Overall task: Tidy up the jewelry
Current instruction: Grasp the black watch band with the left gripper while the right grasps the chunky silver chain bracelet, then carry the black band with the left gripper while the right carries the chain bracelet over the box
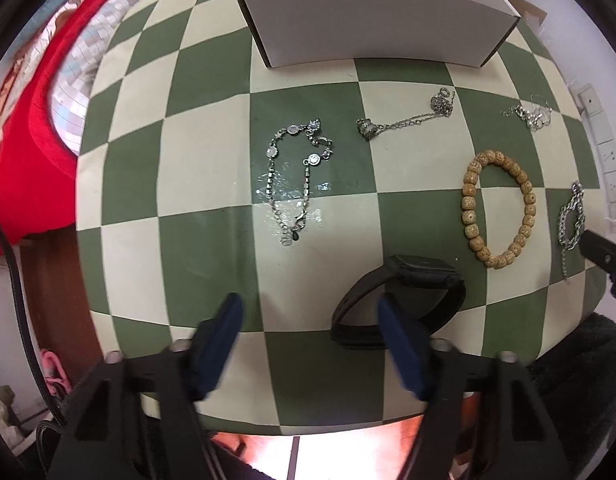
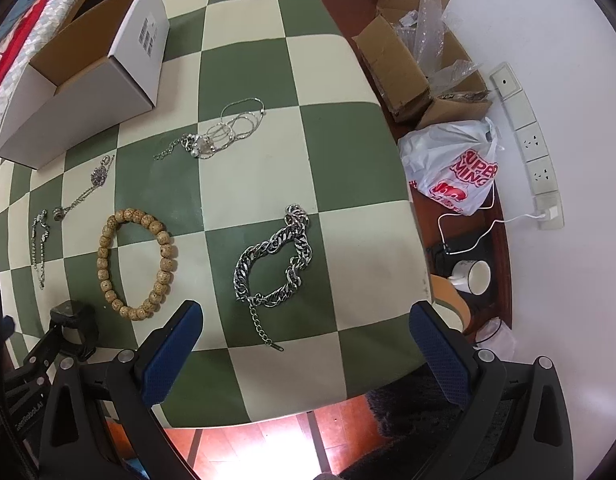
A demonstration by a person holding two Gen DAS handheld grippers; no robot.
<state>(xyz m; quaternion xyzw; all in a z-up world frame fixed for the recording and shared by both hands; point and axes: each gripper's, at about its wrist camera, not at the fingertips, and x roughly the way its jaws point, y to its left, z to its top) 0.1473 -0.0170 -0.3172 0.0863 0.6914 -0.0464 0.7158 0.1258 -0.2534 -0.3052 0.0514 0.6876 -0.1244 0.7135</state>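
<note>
With both my left tongs [image 1: 309, 340] and right tongs [image 2: 304, 344] gaping and empty, I'd straddle the black rubber smartwatch [image 1: 403, 300] (lower centre, left view) low over the checked desk [image 1: 212, 152], pinching one strap squarely.

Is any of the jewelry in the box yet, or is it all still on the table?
Nothing looks put away yet: the part of the white box that shows is empty. Neither tool holds anything; the left tool is open beside the black watch, and the right tool is open near the chunky silver chain. The wooden bead bracelet and the thinner silver chains still lie on the checkered table.
</note>
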